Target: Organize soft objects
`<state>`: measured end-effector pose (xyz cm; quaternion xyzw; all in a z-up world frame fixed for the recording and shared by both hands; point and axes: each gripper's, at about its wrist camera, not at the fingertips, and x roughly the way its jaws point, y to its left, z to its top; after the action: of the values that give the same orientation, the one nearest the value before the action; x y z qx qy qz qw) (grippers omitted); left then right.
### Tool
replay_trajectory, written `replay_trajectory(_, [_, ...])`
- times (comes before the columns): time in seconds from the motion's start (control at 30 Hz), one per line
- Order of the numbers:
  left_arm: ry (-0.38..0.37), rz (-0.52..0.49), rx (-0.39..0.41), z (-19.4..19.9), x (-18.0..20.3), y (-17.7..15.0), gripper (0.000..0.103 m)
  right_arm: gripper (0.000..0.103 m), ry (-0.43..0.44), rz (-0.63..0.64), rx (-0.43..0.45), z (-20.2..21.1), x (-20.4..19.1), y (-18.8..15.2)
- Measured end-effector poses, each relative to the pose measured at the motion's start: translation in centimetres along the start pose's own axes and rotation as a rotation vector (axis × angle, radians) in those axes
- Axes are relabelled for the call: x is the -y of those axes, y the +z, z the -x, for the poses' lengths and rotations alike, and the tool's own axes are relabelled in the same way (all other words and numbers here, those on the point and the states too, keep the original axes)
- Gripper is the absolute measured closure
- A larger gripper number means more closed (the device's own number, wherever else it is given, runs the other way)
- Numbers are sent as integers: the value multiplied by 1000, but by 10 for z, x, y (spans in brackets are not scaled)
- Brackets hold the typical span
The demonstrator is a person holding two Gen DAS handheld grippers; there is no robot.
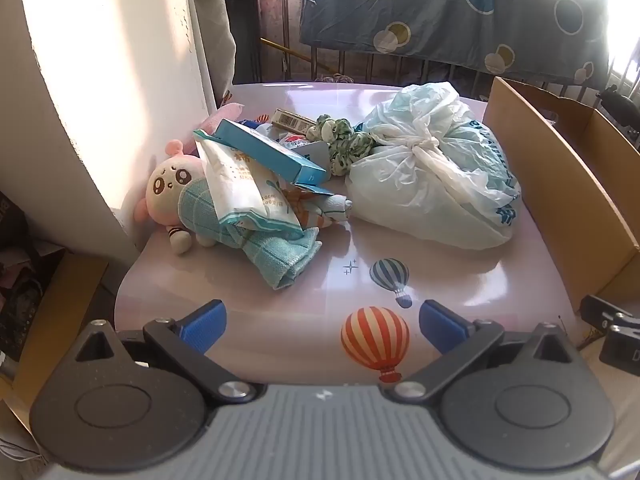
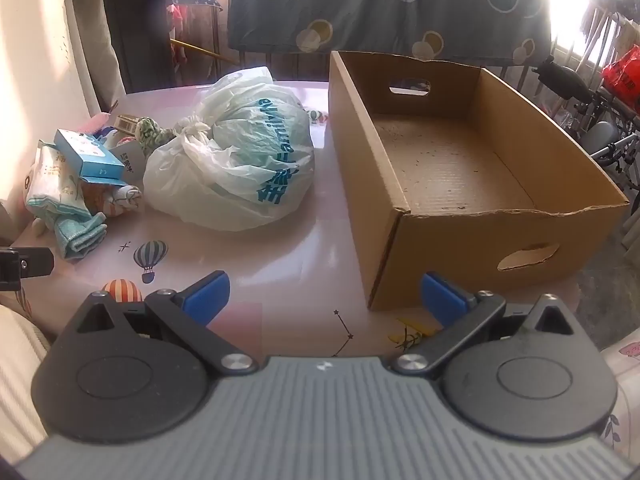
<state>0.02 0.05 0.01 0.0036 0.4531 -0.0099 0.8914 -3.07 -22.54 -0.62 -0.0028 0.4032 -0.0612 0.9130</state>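
Note:
A heap lies on the pink table (image 1: 248,312) at the left: a pink plush doll (image 1: 168,188), a teal towel (image 1: 276,252), a white wipes pack (image 1: 240,188), a blue carton (image 1: 268,152) and green scrunchies (image 1: 340,140). Right of it sits a knotted white plastic bag (image 1: 432,176) (image 2: 240,160). An empty cardboard box (image 2: 460,168) stands on the table's right side. My left gripper (image 1: 322,326) hangs open over the near table edge, short of the heap. My right gripper (image 2: 324,296) is open too, near the box's front left corner, holding nothing.
A white wall (image 1: 100,80) borders the table on the left. A blue dotted sheet (image 2: 380,4) hangs over a railing behind. A cardboard carton (image 1: 60,280) stands on the floor at left. Printed balloons (image 1: 376,340) mark the bare tabletop in front.

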Motion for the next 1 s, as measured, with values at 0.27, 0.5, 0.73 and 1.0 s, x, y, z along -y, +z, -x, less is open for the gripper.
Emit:
replay_trajectory(0.27, [18, -2, -14, 0, -1, -4, 0, 1, -5, 0, 4, 0, 0, -1])
replay_trajectory(0.5, [18, -7, -7, 0, -3, -7, 0, 1, -9, 1, 10, -4, -6, 0])
replay_trajectory(0.73, [13, -7, 0, 2, -4, -5, 0, 1, -10, 10, 19, 5, -3, 3])
replay_trajectory(1.0, [16, -12, -2, 1, -2, -4, 0, 1, -11, 3, 16, 4, -2, 2])
